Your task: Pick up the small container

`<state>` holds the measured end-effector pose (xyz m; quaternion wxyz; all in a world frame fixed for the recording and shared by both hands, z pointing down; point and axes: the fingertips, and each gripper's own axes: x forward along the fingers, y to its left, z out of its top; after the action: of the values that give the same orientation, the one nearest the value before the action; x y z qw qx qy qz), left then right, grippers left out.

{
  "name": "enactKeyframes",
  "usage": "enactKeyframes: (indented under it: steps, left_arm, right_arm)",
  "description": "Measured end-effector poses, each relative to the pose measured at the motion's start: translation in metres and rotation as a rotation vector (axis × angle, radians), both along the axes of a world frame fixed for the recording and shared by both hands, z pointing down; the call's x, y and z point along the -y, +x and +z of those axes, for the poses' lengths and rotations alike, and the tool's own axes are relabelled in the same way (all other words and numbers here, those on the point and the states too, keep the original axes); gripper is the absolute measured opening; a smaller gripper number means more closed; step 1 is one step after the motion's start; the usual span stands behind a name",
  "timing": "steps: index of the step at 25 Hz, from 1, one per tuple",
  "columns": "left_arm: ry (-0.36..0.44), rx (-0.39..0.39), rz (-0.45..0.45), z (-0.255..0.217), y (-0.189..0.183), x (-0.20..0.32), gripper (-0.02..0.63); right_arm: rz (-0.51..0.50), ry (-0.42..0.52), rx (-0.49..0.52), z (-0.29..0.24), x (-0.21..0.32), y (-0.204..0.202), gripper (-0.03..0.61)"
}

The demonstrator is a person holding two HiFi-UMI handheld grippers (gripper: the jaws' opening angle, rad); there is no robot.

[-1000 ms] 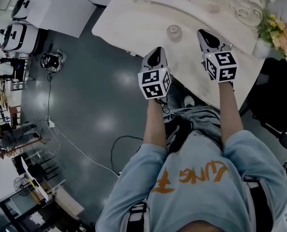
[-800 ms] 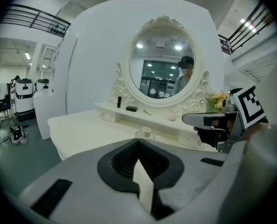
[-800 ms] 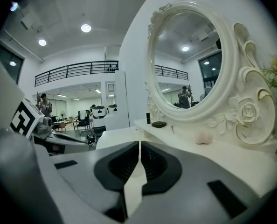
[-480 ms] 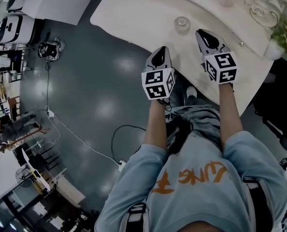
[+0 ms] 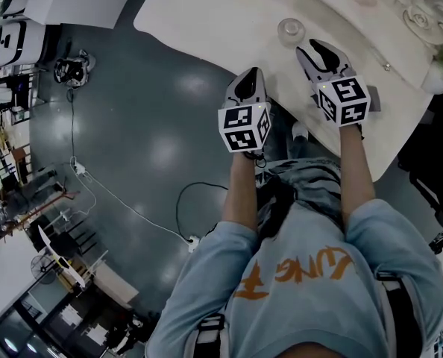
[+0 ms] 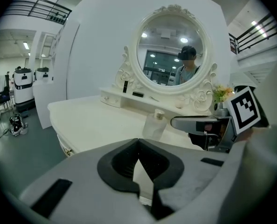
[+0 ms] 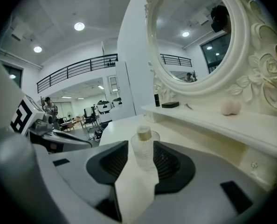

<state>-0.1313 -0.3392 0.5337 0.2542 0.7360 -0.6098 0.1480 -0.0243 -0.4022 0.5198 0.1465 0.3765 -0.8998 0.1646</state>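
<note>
Opening right gripper [image 7: 139, 169], empty; frosted container [image 7: 144, 149] ahead (gold-capped)

Container [image 7: 143, 149]: clear frosted glass, gold cap.
Worktop [image 5: 206, 21]: cream white, plain.
Mirror frame [image 7: 264, 73]: white, carved rose pattern.
Floor [image 5: 132, 125]: glossy dark grey.
Sweatshirt [image 5: 303, 289]: light blue, orange print.
Sponge [image 7: 231, 107]: pale pink.
Flowers [image 6: 221, 93]: yellow, pink.

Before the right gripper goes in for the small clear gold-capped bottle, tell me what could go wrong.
On the right gripper the jaws are opening, with the small clear gold-capped bottle just ahead, not yet between them: a tip may clip it and topple it. Its smooth wall could slip out of the grip. Toppled, it might roll off the white table.
</note>
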Motion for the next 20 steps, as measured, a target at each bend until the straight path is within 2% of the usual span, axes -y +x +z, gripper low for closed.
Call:
enactKeyframes:
  steps: [2, 6, 11, 20]
  left_arm:
    - [-0.007, -0.003, -0.001, 0.003, -0.008, 0.004, 0.021]
    - [-0.016, -0.009, -0.002, 0.007, -0.017, 0.012, 0.021]
    - [-0.022, -0.014, 0.004, 0.010, -0.022, 0.004, 0.021]
    - [-0.031, -0.017, 0.004, 0.014, -0.053, 0.038, 0.021]
  right_arm:
    - [-0.011, -0.009, -0.010, 0.005, 0.004, -0.009, 0.209]
    - [-0.016, -0.010, -0.041, 0.015, 0.011, -0.020, 0.265]
    - [0.004, 0.007, -0.083, 0.025, 0.008, -0.022, 0.285]
    - [0.033, 0.026, -0.139, 0.043, 0.043, -0.043, 0.308]
